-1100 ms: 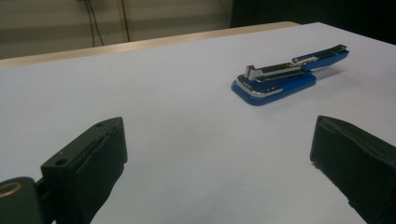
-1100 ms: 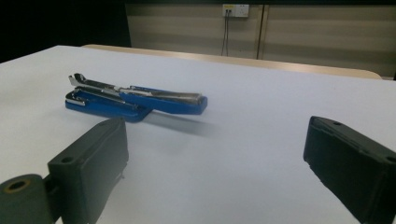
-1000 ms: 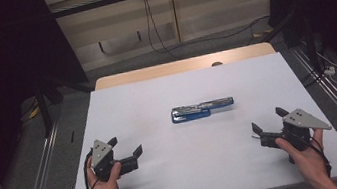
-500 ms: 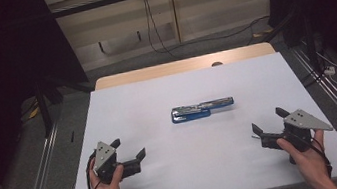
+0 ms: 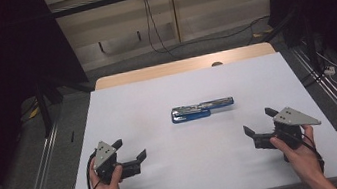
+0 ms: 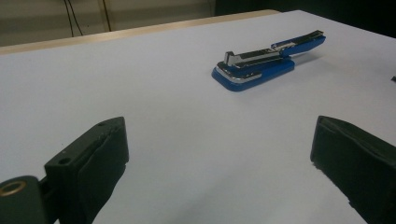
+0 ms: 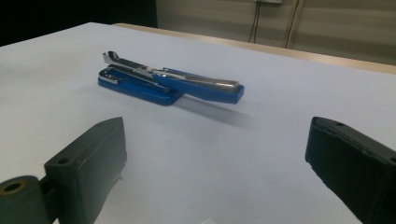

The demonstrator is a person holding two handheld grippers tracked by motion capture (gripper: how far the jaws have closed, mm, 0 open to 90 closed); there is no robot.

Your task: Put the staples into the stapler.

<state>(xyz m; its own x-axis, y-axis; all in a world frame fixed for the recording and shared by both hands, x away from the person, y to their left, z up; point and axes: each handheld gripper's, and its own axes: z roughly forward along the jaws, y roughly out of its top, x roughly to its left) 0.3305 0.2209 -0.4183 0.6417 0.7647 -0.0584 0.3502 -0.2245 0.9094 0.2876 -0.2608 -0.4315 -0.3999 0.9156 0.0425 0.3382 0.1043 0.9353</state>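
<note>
White rectangular surface (image 5: pixel 157 101), wooden edge strip along its far side. Blue plastic stapler with a silver metal magazine (image 5: pixel 201 110) lies flat near the middle of the surface, long axis running left to right, its top arm swung out past the base toward the right and hanging slightly above the surface. Nothing touches it.

Left claw (image 5: pixel 131 153), held in the person's left hand (image 5: pixel 105 185), sits low over the near-left part of the surface, jaws spread wide, nothing between them. In the left gripper view the stapler lies well ahead and to the right.

Right claw (image 5: pixel 259 125), held in the right hand (image 5: pixel 300 151), sits over the near-right part, jaws also spread wide and empty. In the right gripper view the stapler lies ahead and to the left.

Both claws well apart from the stapler.
</note>
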